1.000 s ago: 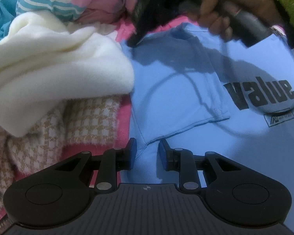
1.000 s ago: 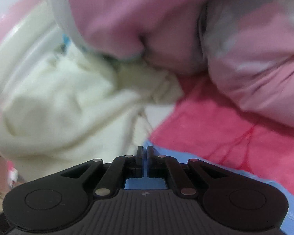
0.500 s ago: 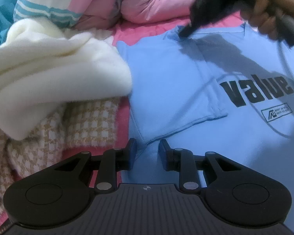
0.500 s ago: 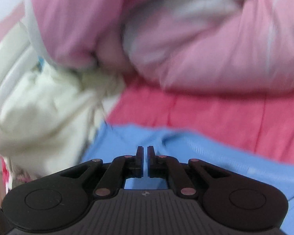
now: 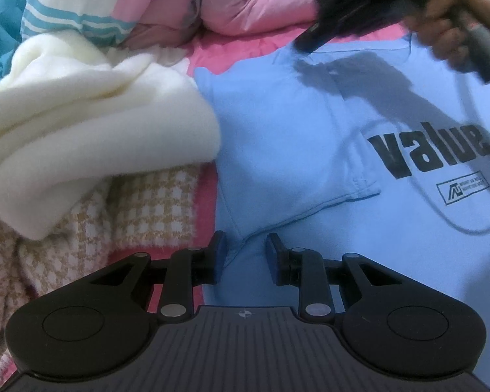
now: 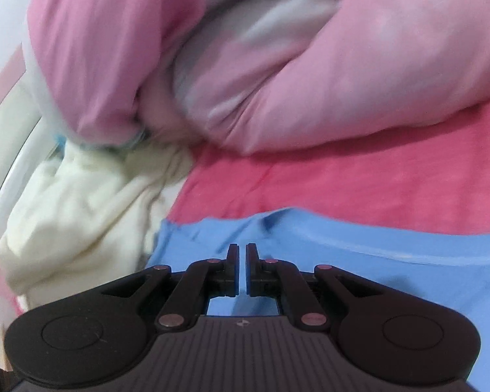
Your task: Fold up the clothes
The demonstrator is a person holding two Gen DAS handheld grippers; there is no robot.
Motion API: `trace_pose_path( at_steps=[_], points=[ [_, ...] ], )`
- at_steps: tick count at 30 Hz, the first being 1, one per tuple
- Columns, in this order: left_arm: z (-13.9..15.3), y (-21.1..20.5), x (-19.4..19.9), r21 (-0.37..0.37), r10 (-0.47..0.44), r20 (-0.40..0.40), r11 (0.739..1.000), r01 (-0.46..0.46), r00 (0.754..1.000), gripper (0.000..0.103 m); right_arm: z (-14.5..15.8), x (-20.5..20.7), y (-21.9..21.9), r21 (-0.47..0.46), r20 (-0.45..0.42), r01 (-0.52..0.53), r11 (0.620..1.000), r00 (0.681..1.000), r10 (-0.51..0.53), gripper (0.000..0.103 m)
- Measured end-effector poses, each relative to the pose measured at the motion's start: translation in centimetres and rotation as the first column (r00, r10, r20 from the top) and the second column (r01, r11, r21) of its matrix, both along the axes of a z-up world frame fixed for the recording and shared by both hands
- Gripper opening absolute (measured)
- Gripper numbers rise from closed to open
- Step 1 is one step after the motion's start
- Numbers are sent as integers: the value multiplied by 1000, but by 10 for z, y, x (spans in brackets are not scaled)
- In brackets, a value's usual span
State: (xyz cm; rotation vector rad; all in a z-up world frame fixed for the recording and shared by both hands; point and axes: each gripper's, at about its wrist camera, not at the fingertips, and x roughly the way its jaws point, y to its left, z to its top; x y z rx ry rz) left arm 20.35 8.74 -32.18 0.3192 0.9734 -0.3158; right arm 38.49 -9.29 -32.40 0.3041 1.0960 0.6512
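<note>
A light blue T-shirt (image 5: 294, 137) printed "value" lies flat, front up, on the pink sheet (image 5: 232, 49). One sleeve is folded in over the chest. My left gripper (image 5: 245, 251) stands open low over the shirt's left edge, with a crease of blue cloth running between the fingers and no pad pressing on it. My right gripper (image 5: 302, 40), held by a hand (image 5: 447, 39), touches the shirt's top edge near the collar. In the right wrist view that gripper (image 6: 241, 253) is shut above the blue shirt (image 6: 359, 261), and I see no cloth lifted in it.
A cream fleece garment (image 5: 91, 124) is heaped left of the shirt, over a tan houndstooth garment (image 5: 140, 205). A pink duvet (image 6: 359, 75) is bunched behind the shirt. A teal-striped cloth (image 5: 72, 19) lies at the far left, and a white bed rail (image 6: 13, 137) beyond the pile.
The right gripper and its hand have slid from the shirt's left shoulder rightward along the top edge to the collar. The left gripper has kept still.
</note>
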Motion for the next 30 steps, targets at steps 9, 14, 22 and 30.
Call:
trace_pose_path(
  at_steps=[9, 14, 22, 30],
  points=[
    [2, 6, -2, -12, -6, 17, 1000, 6, 1000, 27, -10, 7, -27, 1, 37, 263, 965, 964, -263, 1],
    [5, 6, 2, 4, -13, 3, 1000, 13, 1000, 28, -13, -2, -41, 88, -123, 179, 980, 978, -167, 11],
    [12, -3, 4, 67, -24, -26, 997, 26, 999, 29, -6, -15, -68, 38, -35, 334, 942, 942, -333, 12],
    [47, -16, -14, 120, -4, -32, 993, 8, 999, 29, 28, -28, -96, -2, -31, 296, 955, 955, -296, 12]
  ],
)
